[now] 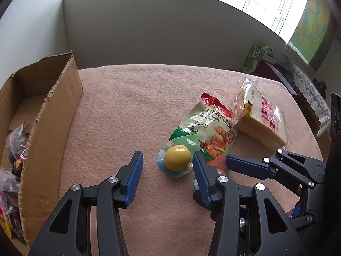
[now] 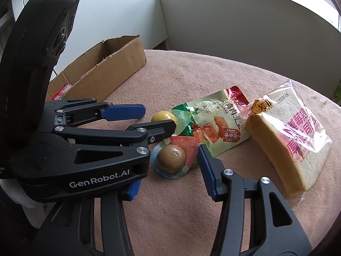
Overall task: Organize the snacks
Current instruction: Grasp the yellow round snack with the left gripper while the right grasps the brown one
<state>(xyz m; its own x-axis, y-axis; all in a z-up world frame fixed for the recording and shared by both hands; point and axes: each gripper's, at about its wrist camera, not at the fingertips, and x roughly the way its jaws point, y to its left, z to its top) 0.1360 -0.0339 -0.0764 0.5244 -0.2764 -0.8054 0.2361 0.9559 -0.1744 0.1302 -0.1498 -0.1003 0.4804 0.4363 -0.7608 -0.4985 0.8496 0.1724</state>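
Best closed gently around the round yellow sealed egg snack (image 1: 177,158) — left gripper (image 1: 168,166) spread wide, snack just inside its right finger. Right gripper (image 2: 170,168) also agape around a brown sealed egg snack (image 2: 171,159) — torn cardboard box (image 1: 53,115) far left.

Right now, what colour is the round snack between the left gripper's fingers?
Yellow: the round snack sits in a clear-and-blue wrapper, best seen from the left wrist view.

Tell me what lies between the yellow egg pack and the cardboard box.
Only bare pink blanket separates the yellow round egg pack from the brown cardboard box, apart from one blue pad of the open left tongs; the left wrist view shows it.
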